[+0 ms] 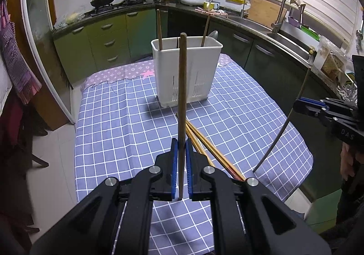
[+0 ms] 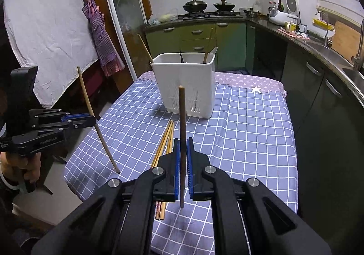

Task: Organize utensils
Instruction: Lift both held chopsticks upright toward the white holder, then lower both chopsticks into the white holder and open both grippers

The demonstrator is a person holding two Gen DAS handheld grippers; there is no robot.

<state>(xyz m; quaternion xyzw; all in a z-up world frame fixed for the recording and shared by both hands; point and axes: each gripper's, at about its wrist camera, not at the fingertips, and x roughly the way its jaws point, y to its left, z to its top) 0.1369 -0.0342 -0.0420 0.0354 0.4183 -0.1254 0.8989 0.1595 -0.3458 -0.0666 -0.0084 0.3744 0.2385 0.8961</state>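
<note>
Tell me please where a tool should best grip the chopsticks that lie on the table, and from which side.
Probably near the ends of the chopsticks that point toward the white holder, coming from above. They lie flat, close together, and both tools hover above their near ends.

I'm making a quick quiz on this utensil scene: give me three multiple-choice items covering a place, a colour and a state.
1. Where do the loose chopsticks lie?
A. on the checked cloth in front of the white holder
B. inside the sink
C. on the stove

2. What colour is the utensil holder?
A. green
B. white
C. red

3. What is the left gripper doing?
A. standing open and empty
B. gripping a spoon
C. shut on a chopstick

Answers: 1 A, they rest on the cloth before the holder; 2 B, plainly white plastic; 3 C, the blue pads clamp a brown stick.
</note>
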